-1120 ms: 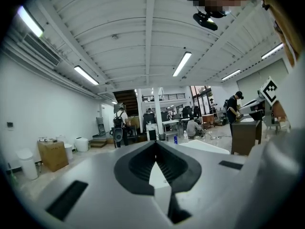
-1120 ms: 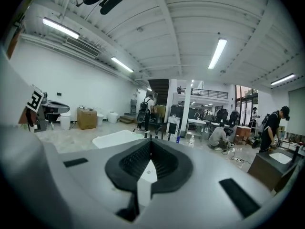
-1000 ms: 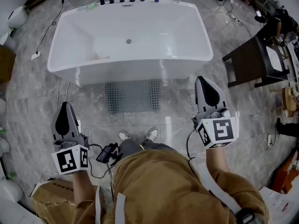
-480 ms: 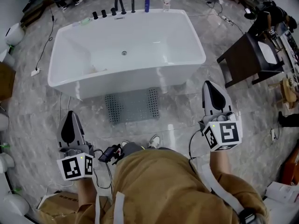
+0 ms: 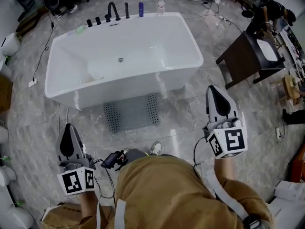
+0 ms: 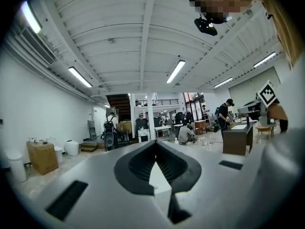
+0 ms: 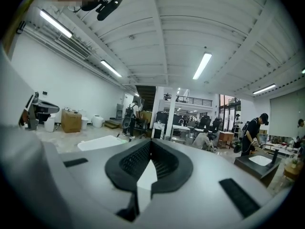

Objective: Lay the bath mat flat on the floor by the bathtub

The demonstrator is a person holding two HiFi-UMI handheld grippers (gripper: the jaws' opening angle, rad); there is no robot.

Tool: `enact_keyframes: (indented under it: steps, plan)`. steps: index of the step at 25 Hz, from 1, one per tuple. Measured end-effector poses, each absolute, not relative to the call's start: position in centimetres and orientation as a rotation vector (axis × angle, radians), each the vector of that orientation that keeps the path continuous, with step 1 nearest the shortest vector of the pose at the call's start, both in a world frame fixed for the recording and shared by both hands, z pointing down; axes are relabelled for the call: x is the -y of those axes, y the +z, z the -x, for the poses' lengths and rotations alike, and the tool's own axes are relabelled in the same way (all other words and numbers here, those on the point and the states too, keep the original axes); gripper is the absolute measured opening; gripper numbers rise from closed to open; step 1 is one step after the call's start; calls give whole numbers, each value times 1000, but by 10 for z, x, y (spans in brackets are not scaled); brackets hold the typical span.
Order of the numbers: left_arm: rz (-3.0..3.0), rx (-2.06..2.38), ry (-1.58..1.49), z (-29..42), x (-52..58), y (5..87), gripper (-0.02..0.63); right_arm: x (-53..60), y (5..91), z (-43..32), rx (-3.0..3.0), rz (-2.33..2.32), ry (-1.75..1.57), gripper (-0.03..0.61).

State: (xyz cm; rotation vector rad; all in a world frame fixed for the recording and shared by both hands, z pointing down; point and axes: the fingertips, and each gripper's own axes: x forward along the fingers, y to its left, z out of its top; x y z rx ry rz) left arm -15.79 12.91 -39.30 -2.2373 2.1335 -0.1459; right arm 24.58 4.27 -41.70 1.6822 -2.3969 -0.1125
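Jaws on both grippers are closed tip to tip with nothing between them. The left gripper [image 5: 67, 127] and right gripper [image 5: 212, 88] are held level, well above the floor [image 5: 183, 123] and well apart from the mat. Each gripper's own view looks across the room and shows neither the mat nor the floor near it.

Bath mat [image 5: 132, 112]: grey, perforated, lying flat on the floor just beside the near wall of the bathtub [image 5: 119, 87], roughly centred on its length. No folds or lifted corners show. Judged from how it lies, the laying looks done.

Handling, as a judgement:
- looks like thin, soft rubber or plastic, light and floppy, so it would sag if lifted
- best taken at two corners of one long edge, one gripper each, to keep it spread
- a flat edge on polished stone gives little to pinch

Hard to make out:
- whether the far edge touches or slips under the tub base
- the mat's underside
- the floor nearest the person, which is hidden by the torso
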Motion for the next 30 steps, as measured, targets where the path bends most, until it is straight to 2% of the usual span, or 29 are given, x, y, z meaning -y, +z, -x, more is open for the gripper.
enact_keyframes:
  steps: [10, 16, 23, 30]
  plan:
    - [2218, -2115, -182, 146, -128, -407, 5, -39, -417, -255, 2383, -1672, -113, 5]
    - [2189, -2102, -273, 164, -127, -412, 5, -29, -410, -220, 2419, -1608, -87, 5]
    - [2197, -2119, -236, 197, -120, -408, 5, -21, -405, -178, 2429, -1553, -100, 5]
    - [2218, -2119, -228, 200, -119, -400, 5, -16, -407, -163, 2431, -1537, -112, 5]
